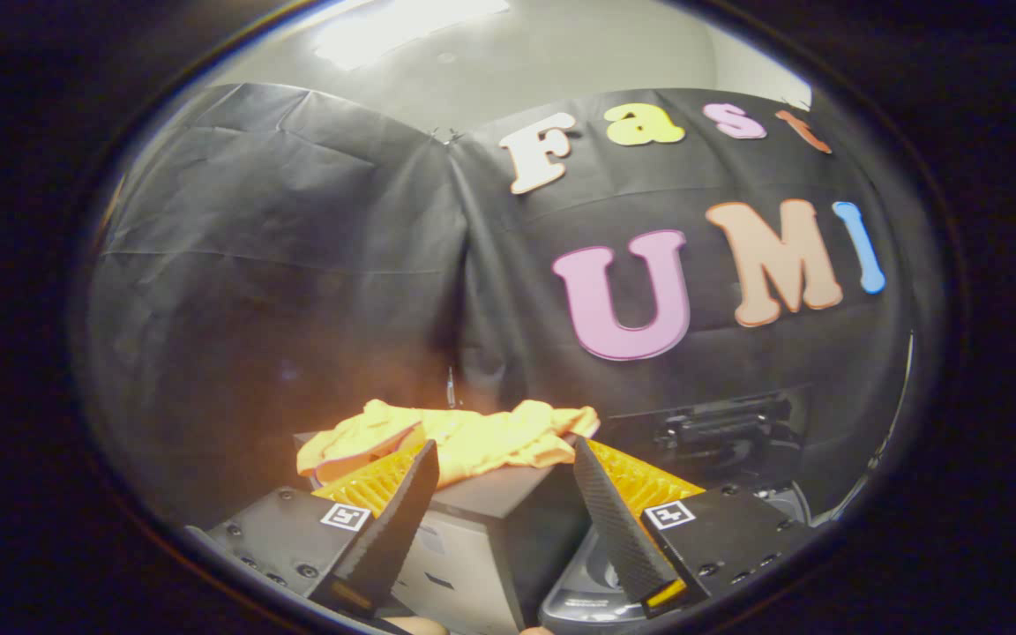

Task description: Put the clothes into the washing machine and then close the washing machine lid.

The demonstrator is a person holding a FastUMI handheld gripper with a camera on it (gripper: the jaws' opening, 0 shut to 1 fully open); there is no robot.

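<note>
The gripper (501, 459) hangs with its jaws spread and empty, the yellow clothes (464, 437) heaped just ahead on a dark box (499, 494), the washing machine (587, 573) (only partly seen) below, so loading and lid-closing both seem left to do.

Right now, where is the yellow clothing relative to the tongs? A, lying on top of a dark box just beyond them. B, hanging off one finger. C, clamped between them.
A: the yellow clothing lies bunched on the dark box just beyond the tongs, whose fingers stand apart and touch nothing.
</note>
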